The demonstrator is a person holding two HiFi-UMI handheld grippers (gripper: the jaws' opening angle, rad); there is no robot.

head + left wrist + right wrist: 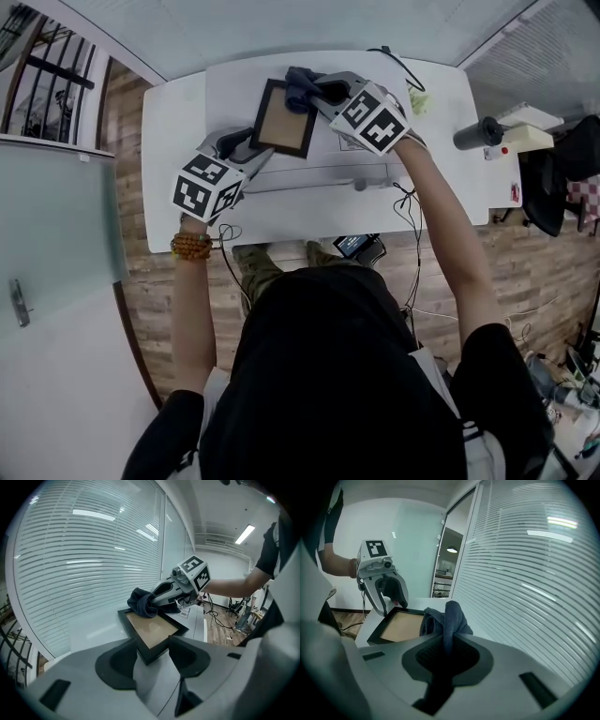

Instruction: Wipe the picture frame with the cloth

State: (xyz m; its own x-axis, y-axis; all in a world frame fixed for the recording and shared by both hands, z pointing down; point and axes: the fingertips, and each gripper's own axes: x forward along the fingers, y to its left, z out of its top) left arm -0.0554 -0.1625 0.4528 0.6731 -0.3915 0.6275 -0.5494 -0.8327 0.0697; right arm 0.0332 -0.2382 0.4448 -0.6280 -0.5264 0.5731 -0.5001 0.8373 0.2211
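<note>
Your left gripper (152,658): jaws partly closed and clamped across the near corner of the picture frame (152,631), one pad against each side of that corner.

Frame: black border, tan panel inside, face up over the white table (441,141). In the head view it sits slanted between your two grippers. Whether its far edge rests on the table or is lifted clear is hard to say from these angles.

Your right gripper (447,656): jaws nearly together, pinching a fold of the dark blue cloth (449,616). The fold stands up bunched out of the jaws.

The loose bulk of the cloth lies on the frame's black border, at the end farthest from the left gripper.

The two grippers face each other across the frame.
</note>
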